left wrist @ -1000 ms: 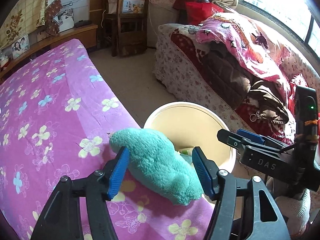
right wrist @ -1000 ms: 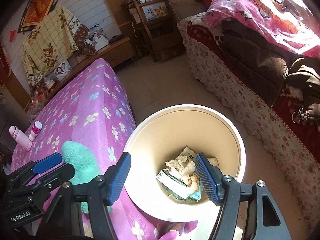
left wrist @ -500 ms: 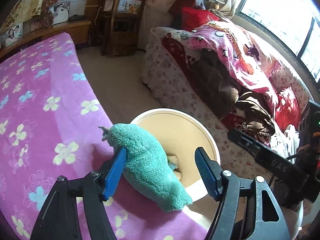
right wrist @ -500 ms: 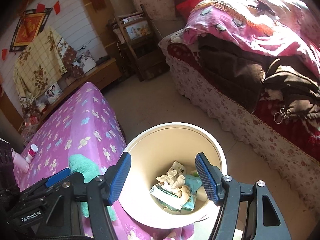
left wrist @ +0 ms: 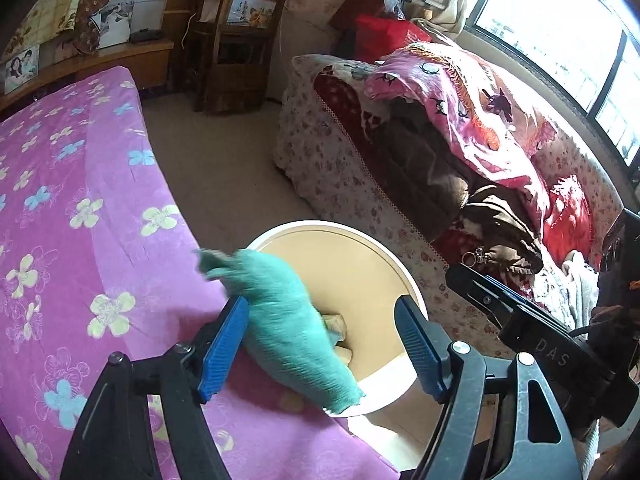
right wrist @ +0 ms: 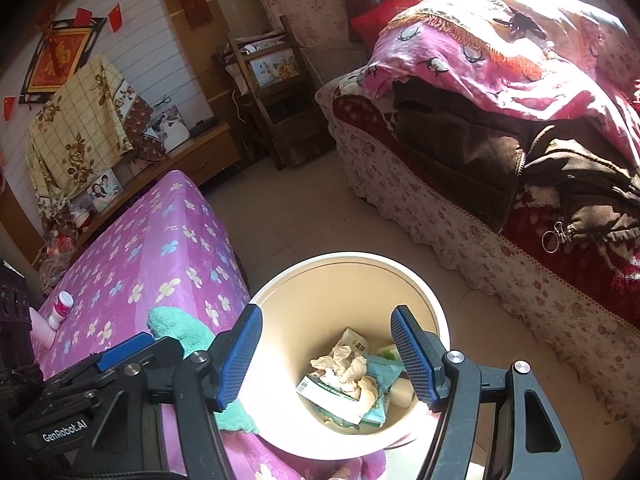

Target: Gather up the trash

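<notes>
A fluffy teal cloth (left wrist: 288, 320) lies blurred on the edge of the purple flowered bedspread (left wrist: 80, 200), its lower end hanging over the rim of the cream bin (left wrist: 332, 226). My left gripper (left wrist: 322, 308) is around it and its jaws are opening. The left pad is beside the cloth and the right pad stands well clear. In the right wrist view my right gripper (right wrist: 327, 314) hangs open over the bin (right wrist: 436, 308) with nothing between its fingers. Crumpled tissue and wrappers (right wrist: 352, 376) lie on the bin's bottom. The teal cloth (right wrist: 180, 328) shows left of the bin.
A sofa with a pink blanket (left wrist: 460, 112) and a brown jacket (right wrist: 520, 168) runs along the right. A wooden chair (left wrist: 236, 40) stands at the back. A small pink-and-white bottle (right wrist: 60, 308) stands on the bedspread. Tiled floor (left wrist: 224, 168) lies between bed and sofa.
The left jaws have spread wider and the right pad has left the teal cloth, which has slid towards the bin. The right gripper has risen slightly over the bin.
</notes>
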The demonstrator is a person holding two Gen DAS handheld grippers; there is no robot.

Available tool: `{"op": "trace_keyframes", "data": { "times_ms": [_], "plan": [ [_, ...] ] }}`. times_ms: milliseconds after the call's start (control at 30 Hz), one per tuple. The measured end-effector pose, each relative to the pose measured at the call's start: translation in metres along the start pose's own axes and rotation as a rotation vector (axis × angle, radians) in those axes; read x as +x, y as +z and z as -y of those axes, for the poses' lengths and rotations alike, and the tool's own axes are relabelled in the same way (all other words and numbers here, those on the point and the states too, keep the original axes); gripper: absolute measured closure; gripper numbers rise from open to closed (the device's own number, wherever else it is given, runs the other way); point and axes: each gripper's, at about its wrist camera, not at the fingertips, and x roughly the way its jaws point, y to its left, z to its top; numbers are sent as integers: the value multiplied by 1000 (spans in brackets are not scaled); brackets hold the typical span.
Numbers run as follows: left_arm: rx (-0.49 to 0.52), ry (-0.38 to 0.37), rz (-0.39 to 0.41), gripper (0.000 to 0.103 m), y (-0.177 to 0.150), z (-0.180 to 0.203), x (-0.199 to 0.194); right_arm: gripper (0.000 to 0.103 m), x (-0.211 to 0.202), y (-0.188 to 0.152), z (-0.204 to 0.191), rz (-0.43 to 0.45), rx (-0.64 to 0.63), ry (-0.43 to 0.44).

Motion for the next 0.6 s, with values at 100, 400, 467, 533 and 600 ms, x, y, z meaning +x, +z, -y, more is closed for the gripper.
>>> {"op": "trace_keyframes", "data": {
  "times_ms": [100, 400, 467, 533, 600],
  "plan": [
    [-5, 35, 12, 27, -1, -5, -5, 32, 3, -2, 2, -18, 5, 2],
    [46, 205, 107, 27, -5, -13, -39, 32, -7, -9, -23, 29, -83, -2],
    [63, 244, 132, 27, -6, -12, -48, 32, -12, -11, -31, 47, -106, -6],
    [73, 269, 151, 27, -7, -12, -55, 32, -18, -13, -37, 70, -123, -9],
    [75, 282, 167, 27, -8, -12, -63, 32, -27, -14, -43, 105, -137, -12]
  ]
}}
